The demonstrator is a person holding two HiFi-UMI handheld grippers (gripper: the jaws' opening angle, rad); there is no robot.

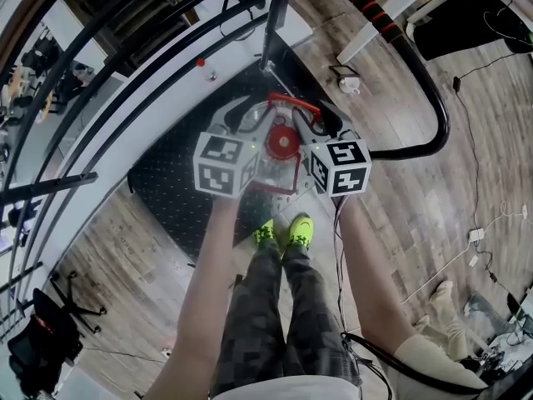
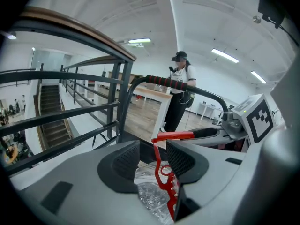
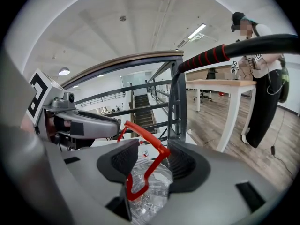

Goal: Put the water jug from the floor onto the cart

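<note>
A clear water jug (image 1: 279,172) with a red cap (image 1: 281,142) and a thin red carrying handle (image 1: 287,100) stands on the black deck of the cart (image 1: 166,182). My left gripper (image 1: 250,119) reaches in from the jug's left and my right gripper (image 1: 314,123) from its right. In the left gripper view the handle (image 2: 158,168) runs between the open jaws of the left gripper (image 2: 153,161), close to the right pad (image 2: 180,159). The right gripper (image 3: 152,161) is open too, with the handle (image 3: 156,159) loose between its pads above the jug (image 3: 152,189).
The cart's push bar (image 1: 366,7) with its red-and-black grip curves round the far and right side. A black railing (image 1: 125,48) runs along the left above a stairwell. A person (image 2: 178,95) stands beyond the cart by a white table (image 3: 220,86). Cables (image 1: 479,165) lie on the wood floor at right.
</note>
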